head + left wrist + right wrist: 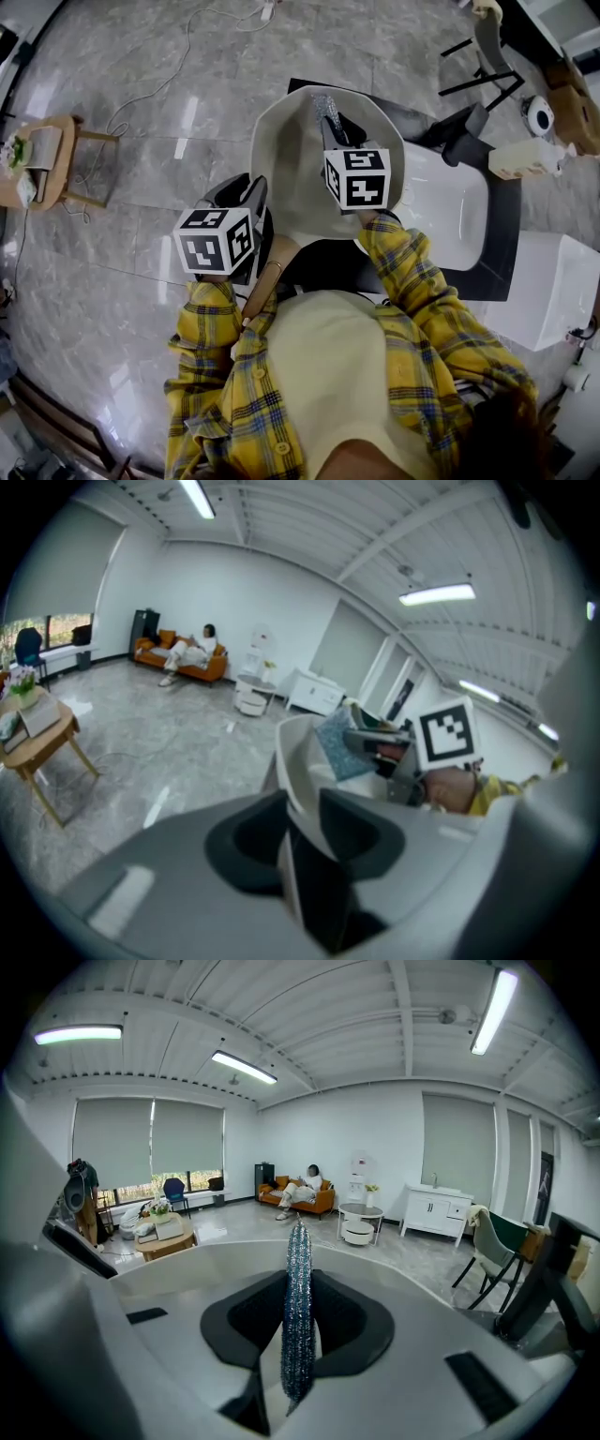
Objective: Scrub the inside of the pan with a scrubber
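Inside the tilted cream pan [291, 178], the right gripper [298, 1330] pinches a glittery scrubber [339, 747]. The left gripper [302, 803] clamps its rim.

Black counter [503, 234] — white basin [450, 216] (atop)

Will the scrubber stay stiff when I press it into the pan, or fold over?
Probably bends some: the scrubber is a thin sparkly pad pinched edge-on in the right tool, its tip unsupported. It likely weighs little. The pan, gripped at its rim by the left tool, may tilt under pressure.
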The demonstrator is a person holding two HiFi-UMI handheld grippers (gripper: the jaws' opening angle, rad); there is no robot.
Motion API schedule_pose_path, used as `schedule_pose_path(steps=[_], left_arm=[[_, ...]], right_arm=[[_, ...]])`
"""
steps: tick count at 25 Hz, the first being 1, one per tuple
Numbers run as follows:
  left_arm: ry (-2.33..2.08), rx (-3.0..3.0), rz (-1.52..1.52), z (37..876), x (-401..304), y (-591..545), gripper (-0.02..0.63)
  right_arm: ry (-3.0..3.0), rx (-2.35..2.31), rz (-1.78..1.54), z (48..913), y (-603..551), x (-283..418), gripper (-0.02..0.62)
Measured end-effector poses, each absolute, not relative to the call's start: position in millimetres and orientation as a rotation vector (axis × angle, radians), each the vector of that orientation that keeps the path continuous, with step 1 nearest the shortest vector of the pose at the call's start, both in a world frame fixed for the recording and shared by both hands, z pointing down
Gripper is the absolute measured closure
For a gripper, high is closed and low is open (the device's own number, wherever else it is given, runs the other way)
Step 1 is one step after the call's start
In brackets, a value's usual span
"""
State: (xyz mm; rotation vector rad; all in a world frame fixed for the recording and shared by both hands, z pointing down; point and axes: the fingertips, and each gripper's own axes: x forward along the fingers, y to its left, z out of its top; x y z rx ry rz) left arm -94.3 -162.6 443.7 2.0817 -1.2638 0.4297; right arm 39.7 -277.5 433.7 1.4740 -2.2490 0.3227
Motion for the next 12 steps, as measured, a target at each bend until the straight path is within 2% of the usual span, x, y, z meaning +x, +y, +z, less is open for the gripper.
schedule_pose_path(steps=[12], left_arm=[[-1.259,2.081,0.412,445,-94,-163,0.495]], right_arm=[[-2.288,1.409,0.334,435,-273,24,0.514]])
